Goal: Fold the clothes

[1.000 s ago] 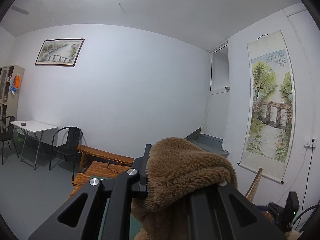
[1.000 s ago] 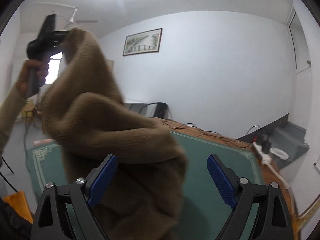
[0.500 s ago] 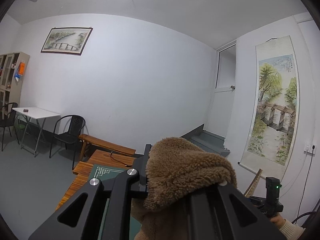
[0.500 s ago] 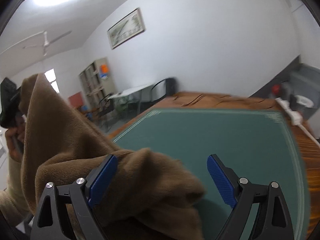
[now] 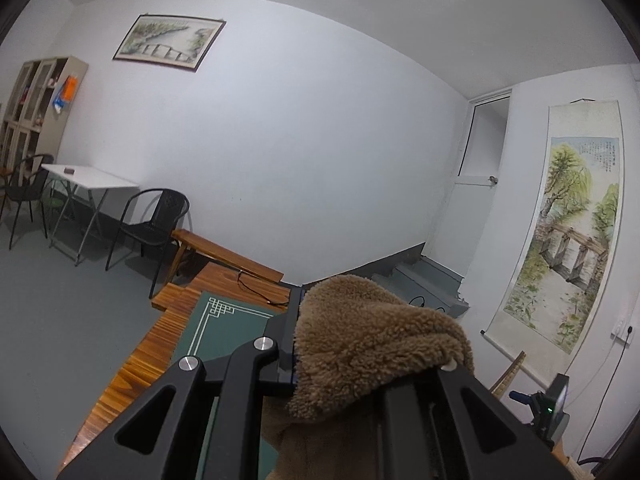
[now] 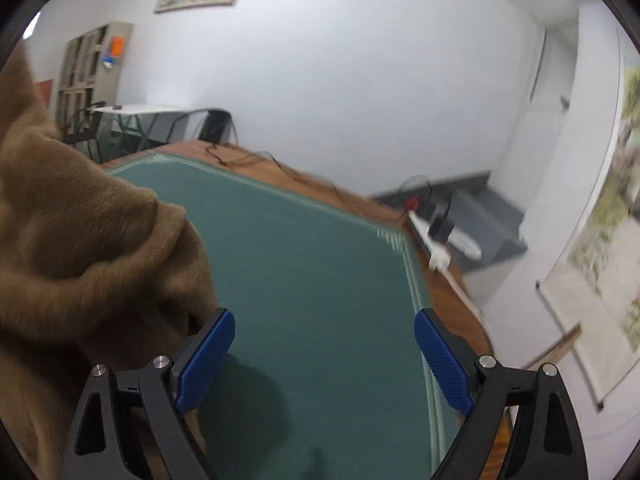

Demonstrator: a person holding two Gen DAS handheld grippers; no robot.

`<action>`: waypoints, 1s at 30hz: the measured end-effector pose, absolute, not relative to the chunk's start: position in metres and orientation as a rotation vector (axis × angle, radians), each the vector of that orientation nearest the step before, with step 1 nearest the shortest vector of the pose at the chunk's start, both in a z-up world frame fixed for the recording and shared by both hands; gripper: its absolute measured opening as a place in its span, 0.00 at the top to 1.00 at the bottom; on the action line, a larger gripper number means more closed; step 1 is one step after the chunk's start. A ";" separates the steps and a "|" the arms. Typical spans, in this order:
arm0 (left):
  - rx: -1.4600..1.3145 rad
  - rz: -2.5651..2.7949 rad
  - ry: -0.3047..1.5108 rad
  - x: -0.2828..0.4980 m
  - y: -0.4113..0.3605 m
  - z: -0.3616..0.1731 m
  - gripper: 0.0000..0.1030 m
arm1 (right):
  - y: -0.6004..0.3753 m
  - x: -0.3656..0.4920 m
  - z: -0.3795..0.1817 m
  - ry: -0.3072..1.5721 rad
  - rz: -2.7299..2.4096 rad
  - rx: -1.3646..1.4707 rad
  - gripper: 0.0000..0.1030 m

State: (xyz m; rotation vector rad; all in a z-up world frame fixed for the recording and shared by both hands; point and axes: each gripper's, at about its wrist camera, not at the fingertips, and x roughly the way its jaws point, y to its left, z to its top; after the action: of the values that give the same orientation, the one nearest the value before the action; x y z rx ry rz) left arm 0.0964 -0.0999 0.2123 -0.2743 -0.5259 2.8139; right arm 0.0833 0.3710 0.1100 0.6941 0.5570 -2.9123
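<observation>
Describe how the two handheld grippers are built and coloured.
Both are black, angular linkage frames with triangular cut-outs and round silver pivot bolts. The right gripper carries long blue ribbed pads on its jaws. On the left gripper only a thin blue edge of one pad shows; the rest is covered. From the left wrist view, the right unit's body shows a small green light.

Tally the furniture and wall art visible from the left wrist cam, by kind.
Black chairs: 2
White folding table: 1
Wooden bench: 1
Cabinet: 1
Framed painting: 1
Hanging scroll: 1
Total: 7
</observation>
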 end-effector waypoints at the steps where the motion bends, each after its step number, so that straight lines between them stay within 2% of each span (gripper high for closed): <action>1: -0.277 2.815 -0.522 0.095 -0.098 0.212 0.85 | 0.371 0.091 0.112 0.562 -2.881 0.635 0.10; 3: -0.274 2.817 -0.506 0.094 -0.094 0.214 0.85 | 0.365 0.114 0.114 0.606 -2.785 0.517 0.10; 10: -0.254 2.826 -0.457 0.104 -0.086 0.222 0.85 | 0.312 0.141 0.077 1.096 -2.510 0.354 0.10; 16: -0.264 2.831 -0.458 0.109 -0.088 0.220 0.85 | 0.282 0.138 0.061 1.310 -2.410 0.233 0.11; 17: -0.265 2.830 -0.462 0.109 -0.089 0.220 0.85 | 0.279 0.135 0.060 1.309 -2.399 0.246 0.17; 18: -0.264 2.830 -0.464 0.109 -0.089 0.220 0.85 | 0.277 0.131 0.060 1.308 -2.389 0.259 0.35; 20: -0.261 2.830 -0.467 0.111 -0.090 0.220 0.85 | 0.275 0.121 0.062 1.271 -2.388 0.305 0.57; 22: -0.260 2.832 -0.464 0.113 -0.091 0.220 0.85 | 0.275 0.109 0.064 1.216 -2.396 0.361 0.62; 24: -0.259 2.836 -0.459 0.115 -0.092 0.220 0.85 | 0.279 0.099 0.070 1.138 -2.427 0.400 0.72; 27: -0.254 2.838 -0.467 0.118 -0.096 0.221 0.85 | 0.298 0.090 0.093 0.907 -2.524 0.412 0.85; 30: -0.251 2.823 -0.492 0.117 -0.099 0.222 0.85 | 0.329 0.088 0.133 0.639 -2.655 0.346 0.86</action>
State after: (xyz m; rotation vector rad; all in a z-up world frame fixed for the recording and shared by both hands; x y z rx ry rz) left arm 0.1171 -0.0993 0.2216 -0.2508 -0.4915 2.8232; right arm 0.0880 0.3294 0.1328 0.3459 0.6389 -2.6551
